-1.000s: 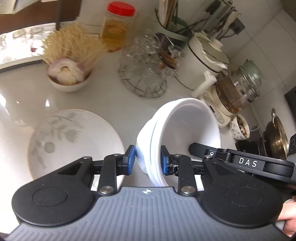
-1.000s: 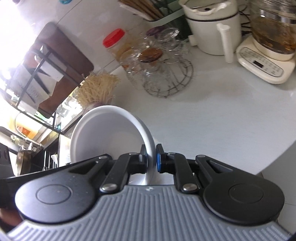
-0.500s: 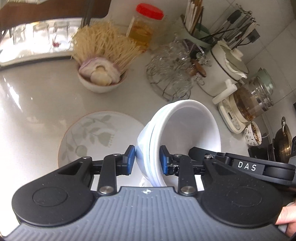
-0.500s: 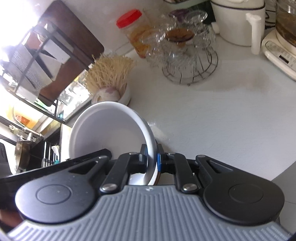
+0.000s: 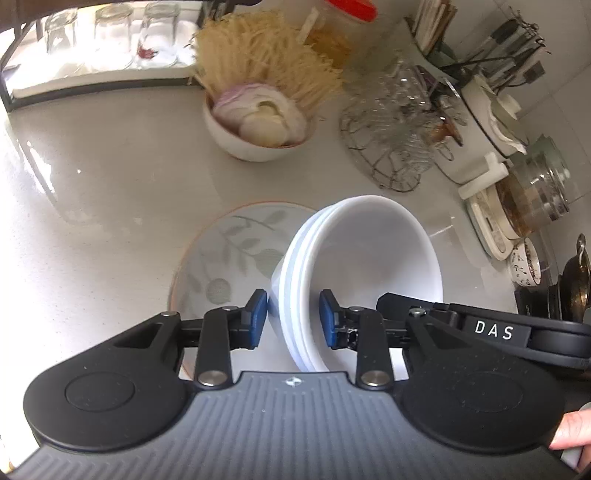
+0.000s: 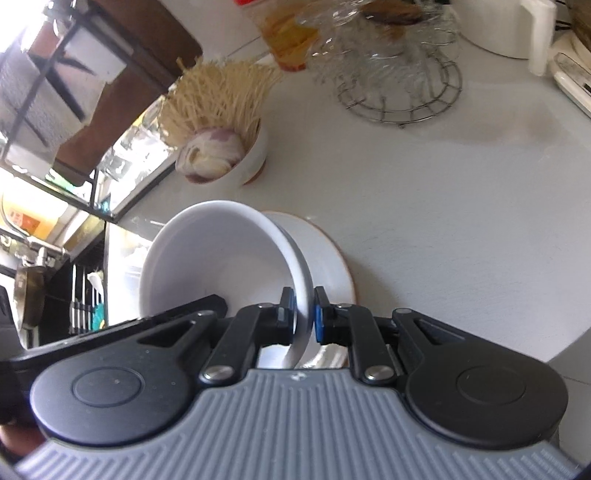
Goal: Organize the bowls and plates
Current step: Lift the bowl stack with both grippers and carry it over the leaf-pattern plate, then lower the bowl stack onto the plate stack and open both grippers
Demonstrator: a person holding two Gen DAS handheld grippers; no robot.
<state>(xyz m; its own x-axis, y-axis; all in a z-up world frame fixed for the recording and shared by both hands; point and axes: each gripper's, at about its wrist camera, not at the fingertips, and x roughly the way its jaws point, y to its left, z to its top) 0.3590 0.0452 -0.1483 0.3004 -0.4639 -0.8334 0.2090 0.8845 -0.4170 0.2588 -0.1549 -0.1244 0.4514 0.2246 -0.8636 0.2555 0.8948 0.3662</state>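
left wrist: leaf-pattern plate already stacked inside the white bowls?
No. The leaf-pattern plate lies flat on the counter, beside the white bowls.

White bowls (image 5: 369,258), a leaf-patterned plate (image 5: 229,251), blue-padded black jaws.

White nested bowls (image 5: 362,273) tilt above a leaf-patterned plate (image 5: 229,254).

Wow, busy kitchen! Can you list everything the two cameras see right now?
bowls: stack of about three, white, tilted, held by both grippers
plate: one, leaf pattern, counter, beneath bowls
onion bowl: one, white, counter behind plate
noodles: one bundle, yellow, behind onion bowl
wire rack: one, holding glasses, right of onion bowl
jar: one, red lid, back
kettle: one, glass, right
left gripper: black, blue fingers around bowls' wall
right gripper: black, on bowl rim
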